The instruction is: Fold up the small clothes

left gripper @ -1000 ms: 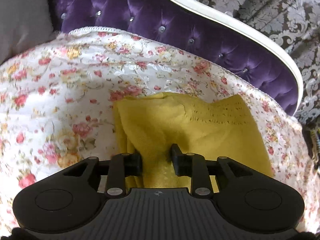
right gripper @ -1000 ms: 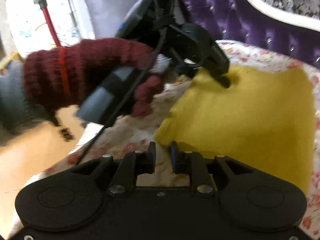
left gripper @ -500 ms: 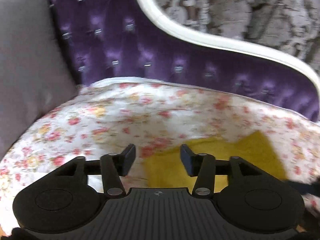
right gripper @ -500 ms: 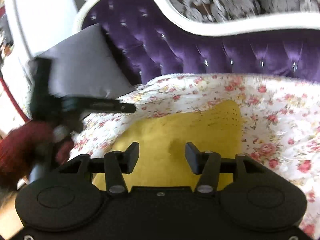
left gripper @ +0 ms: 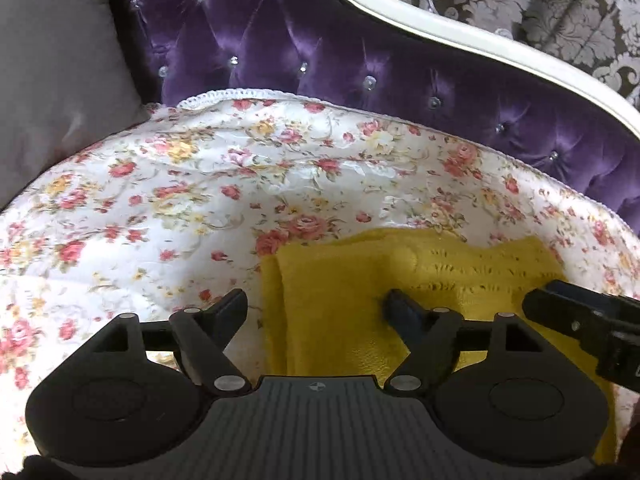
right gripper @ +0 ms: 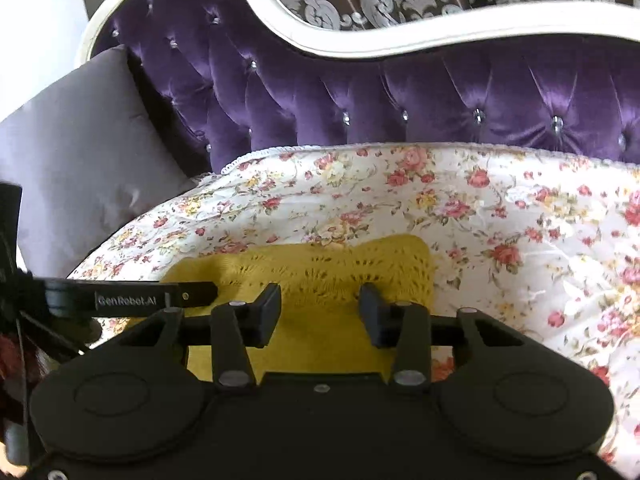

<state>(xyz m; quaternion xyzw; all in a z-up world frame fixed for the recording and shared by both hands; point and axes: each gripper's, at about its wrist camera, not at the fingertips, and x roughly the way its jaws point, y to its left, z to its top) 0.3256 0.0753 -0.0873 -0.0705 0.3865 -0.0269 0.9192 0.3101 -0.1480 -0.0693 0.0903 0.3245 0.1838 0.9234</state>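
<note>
Purple tufted sofa [right gripper: 400, 92] carries our floral cover [left gripper: 180, 184]; above the folded yellow knit [left gripper: 340, 300], our left claw [left gripper: 316, 304] has just released, right claw [right gripper: 320, 308] unclenched, narrowing slightly.

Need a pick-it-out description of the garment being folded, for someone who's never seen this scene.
Find the purple tufted sofa; its seat is covered by a white floral quilt. On the quilt's near part lies a mustard-yellow knit, folded flat, with an openwork band along its far edge. It is the only plain-coloured cloth on the quilt; the grey cushion sits off to the left.
</note>
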